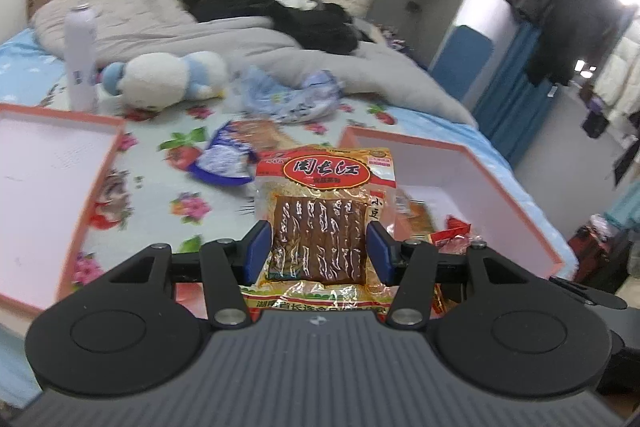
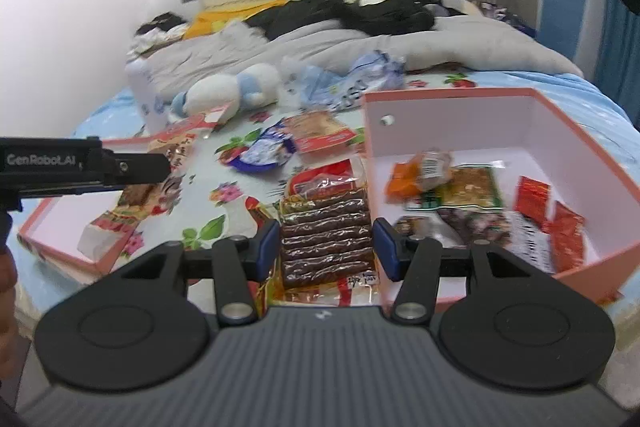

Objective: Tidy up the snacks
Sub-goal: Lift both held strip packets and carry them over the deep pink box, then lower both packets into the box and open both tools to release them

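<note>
My left gripper is shut on a red-and-yellow pack of brown tofu strips, held above the bed between the pink lid and the pink box. In the right wrist view that gripper reaches in from the left with its pack hanging from it. My right gripper has its blue pads on either side of another brown strip pack lying on the sheet beside the pink box. The box holds several snack packs.
A pink box lid lies at left on the floral sheet. A blue-white snack bag and an orange pack lie loose. A white bottle, plush toy, crumpled bag and grey duvet lie behind.
</note>
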{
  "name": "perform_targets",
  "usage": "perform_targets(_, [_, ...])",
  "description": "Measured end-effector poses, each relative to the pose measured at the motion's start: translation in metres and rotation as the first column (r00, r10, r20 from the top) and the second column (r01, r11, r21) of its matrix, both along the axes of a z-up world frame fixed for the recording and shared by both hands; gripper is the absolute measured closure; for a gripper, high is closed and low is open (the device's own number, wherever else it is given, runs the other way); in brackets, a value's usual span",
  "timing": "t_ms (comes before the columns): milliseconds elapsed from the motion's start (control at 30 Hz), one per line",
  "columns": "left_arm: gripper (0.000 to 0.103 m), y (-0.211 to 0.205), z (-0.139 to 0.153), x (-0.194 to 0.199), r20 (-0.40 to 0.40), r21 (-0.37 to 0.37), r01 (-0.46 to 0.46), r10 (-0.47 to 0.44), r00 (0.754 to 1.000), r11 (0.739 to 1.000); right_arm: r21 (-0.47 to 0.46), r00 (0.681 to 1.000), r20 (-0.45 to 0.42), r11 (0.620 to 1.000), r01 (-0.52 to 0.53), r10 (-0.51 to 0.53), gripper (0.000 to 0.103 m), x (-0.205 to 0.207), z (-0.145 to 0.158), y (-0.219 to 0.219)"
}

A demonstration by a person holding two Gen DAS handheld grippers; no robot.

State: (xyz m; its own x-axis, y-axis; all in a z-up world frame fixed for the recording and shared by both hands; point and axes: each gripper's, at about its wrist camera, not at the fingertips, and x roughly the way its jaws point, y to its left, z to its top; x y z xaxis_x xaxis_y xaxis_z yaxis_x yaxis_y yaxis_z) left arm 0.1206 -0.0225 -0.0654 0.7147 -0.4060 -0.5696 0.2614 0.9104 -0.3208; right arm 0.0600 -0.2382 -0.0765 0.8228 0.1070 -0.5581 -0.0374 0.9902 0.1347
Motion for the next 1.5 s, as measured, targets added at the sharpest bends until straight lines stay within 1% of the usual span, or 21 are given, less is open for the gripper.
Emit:
perform_targets(67, [0.045, -0.012, 0.005, -0.003, 0.007, -0.02, 0.033, -0.033, 0.999, 0.999, 0.001, 1.0, 0.009, 1.0, 0.029, -0.029, 0.049, -0.007, 0.005, -0.012])
perform_targets(233, [0.045, -0.05, 0.015, -0.007, 0.033, -0.04, 0.119, -0.118, 0.993, 0.992, 0.005, 0.994, 0.027, 0.995, 0.104, -0.104, 0.049, -0.021, 0.016, -0.042])
perform_targets(333, [0.045, -0.073, 0.017, -0.004, 0.041, -0.039, 0.163, -0.161, 0.986, 0.986, 0.002, 0.988, 0.037, 0.989, 0.147, -0.147, 0.049, -0.028, 0.02, -0.06])
perform_targets(467, [0.045, -0.102, 0.013, 0.006, 0.031, -0.025, 0.217, -0.216, 0.976, 0.976, 0.024, 0.98, 0.053, 0.981, 0.193, -0.194, 0.049, -0.032, 0.018, -0.085])
perform_targets(700, [0.046, -0.144, -0.006, 0.044, -0.011, -0.012, 0.256, -0.256, 0.967, 0.967, 0.024, 0.97, 0.033, 0.971, 0.238, -0.239, 0.049, -0.007, 0.004, -0.12])
perform_targets(967, [0.046, -0.188, -0.031, 0.097, -0.069, 0.005, 0.294, -0.293, 0.954, 0.956, 0.046, 0.968, -0.012, 0.967, 0.249, -0.249, 0.049, 0.03, -0.016, -0.145])
perform_targets(1300, [0.046, -0.223, -0.058, 0.153, -0.128, 0.029, 0.318, -0.312, 0.942, 0.948, 0.069, 0.97, -0.088, 0.97, 0.231, -0.225, 0.049, 0.083, -0.046, -0.163])
perform_targets(1367, [0.046, -0.227, -0.064, 0.161, -0.142, 0.025, 0.326, -0.319, 0.937, 0.945, 0.071, 0.97, -0.099, 0.971, 0.229, -0.221, 0.048, 0.089, -0.051, -0.165])
perform_targets(1500, [0.046, -0.235, -0.072, 0.171, -0.165, 0.048, 0.34, -0.329, 0.93, 0.939, 0.081, 0.967, -0.122, 0.969, 0.233, -0.223, 0.048, 0.096, -0.061, -0.168])
